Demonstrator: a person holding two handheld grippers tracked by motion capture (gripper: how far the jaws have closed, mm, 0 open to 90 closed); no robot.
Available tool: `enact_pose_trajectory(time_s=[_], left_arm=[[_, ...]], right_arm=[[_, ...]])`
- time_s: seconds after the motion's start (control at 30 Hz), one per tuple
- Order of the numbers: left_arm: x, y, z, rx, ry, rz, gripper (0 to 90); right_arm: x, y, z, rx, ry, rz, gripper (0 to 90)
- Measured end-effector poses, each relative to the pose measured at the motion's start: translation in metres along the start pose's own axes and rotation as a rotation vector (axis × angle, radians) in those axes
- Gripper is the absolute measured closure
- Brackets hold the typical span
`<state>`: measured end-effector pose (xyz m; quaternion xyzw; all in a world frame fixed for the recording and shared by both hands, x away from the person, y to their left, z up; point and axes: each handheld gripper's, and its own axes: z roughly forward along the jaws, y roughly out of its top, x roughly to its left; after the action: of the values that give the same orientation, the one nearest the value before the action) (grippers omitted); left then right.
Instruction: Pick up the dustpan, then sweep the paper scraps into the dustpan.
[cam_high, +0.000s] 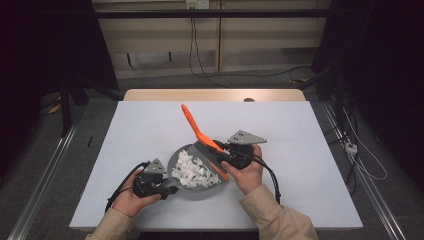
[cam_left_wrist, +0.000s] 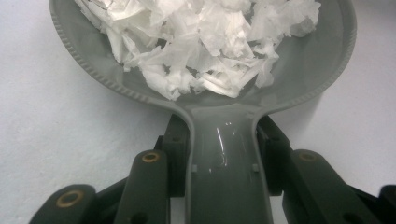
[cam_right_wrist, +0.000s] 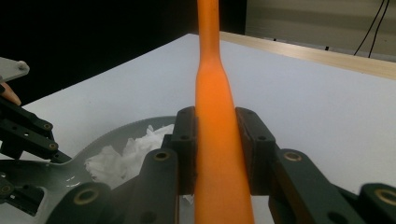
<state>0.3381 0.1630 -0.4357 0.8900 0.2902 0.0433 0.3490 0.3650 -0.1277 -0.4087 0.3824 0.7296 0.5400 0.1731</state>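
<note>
Left gripper clamps dustpan handle at my 7 o'clock; right gripper clamps brush; paper scraps collected, I judge sweeping nearly done.

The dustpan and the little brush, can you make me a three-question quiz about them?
1. True or false: the grey dustpan holds torn white paper scraps.
2. Which gripper is shut on the orange brush? A) left gripper B) right gripper
3. Fill in: the left gripper grips the dustpan by its ____.

Key: 1 true. 2 B, the right gripper clamps the brush's handle. 3 handle.
</note>
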Motion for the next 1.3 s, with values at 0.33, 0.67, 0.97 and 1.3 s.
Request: enact_pose_trajectory(time_s=[0.33,0.67,0.97,1.3], left_arm=[[0.008,-0.006,-0.015,-0.025,0.030,-0.042,63.7],[0.017,-0.007,-0.027,-0.061,0.032,-0.080,63.6],[0.025,-0.010,-0.037,-0.077,0.067,-0.102,63.6],[0.030,-0.011,-0.041,-0.087,0.080,-0.127,63.6]], right_arm=[[-0.021,0.002,-0.015,-0.018,-0.050,0.032,71.8],[-0.036,-0.004,-0.035,-0.011,-0.105,0.033,71.8],[-0.051,-0.007,-0.057,-0.021,-0.146,0.048,71.8],[-0.068,-0.011,-0.076,-0.030,-0.189,0.068,71.7]])
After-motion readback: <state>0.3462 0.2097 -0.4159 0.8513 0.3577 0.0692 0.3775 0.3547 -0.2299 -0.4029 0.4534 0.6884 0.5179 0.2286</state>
